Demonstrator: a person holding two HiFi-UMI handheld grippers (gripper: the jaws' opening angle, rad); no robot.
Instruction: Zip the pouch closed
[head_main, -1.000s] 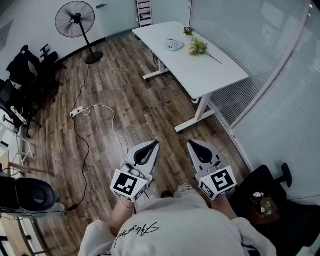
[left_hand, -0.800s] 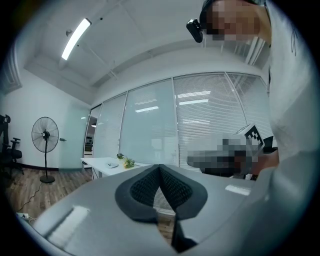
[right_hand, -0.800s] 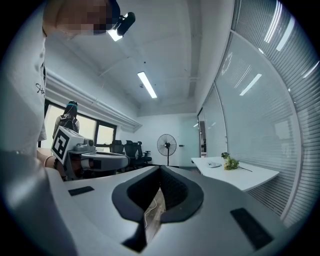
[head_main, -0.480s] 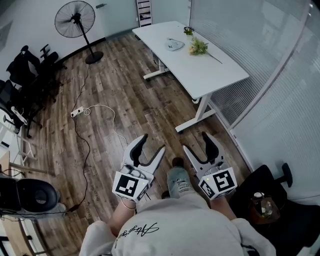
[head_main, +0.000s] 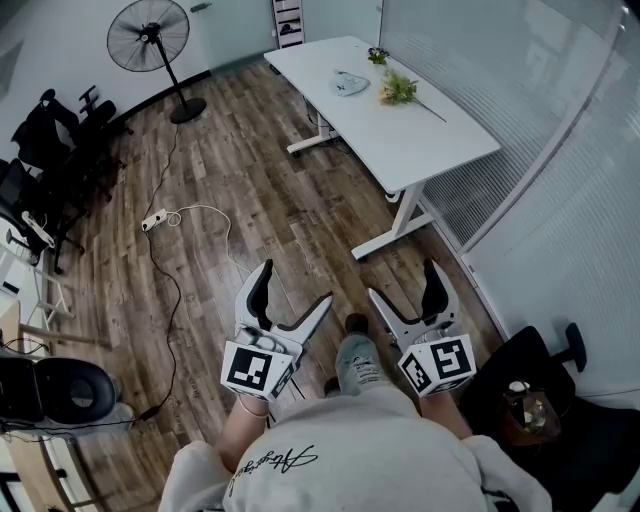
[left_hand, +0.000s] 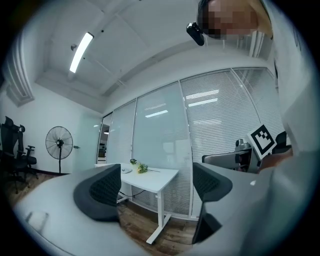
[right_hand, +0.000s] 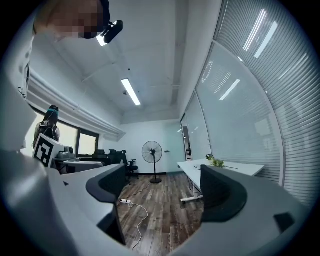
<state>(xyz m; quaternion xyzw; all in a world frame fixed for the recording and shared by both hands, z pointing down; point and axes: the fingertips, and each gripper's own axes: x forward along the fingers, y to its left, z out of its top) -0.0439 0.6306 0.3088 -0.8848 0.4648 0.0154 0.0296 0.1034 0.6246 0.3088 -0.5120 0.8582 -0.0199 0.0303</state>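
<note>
The pouch is a small pale, flat thing on the white table far ahead across the room, beside a bunch of flowers. Both grippers are held level in front of the person's body, far from the table. The left gripper has its jaws opening wide, with nothing between them; only floor and the distant table show through the gap. The right gripper is likewise opening and empty. In the right gripper view, its pads frame the floor and the table.
A standing fan is at the back left. A power strip with white cable lies on the wood floor. Black office chairs line the left wall. A glass partition with blinds runs along the right. A dark chair stands at the bottom right.
Both grippers went from shut to wide open. The person's shoe has come into view on the floor between them.
</note>
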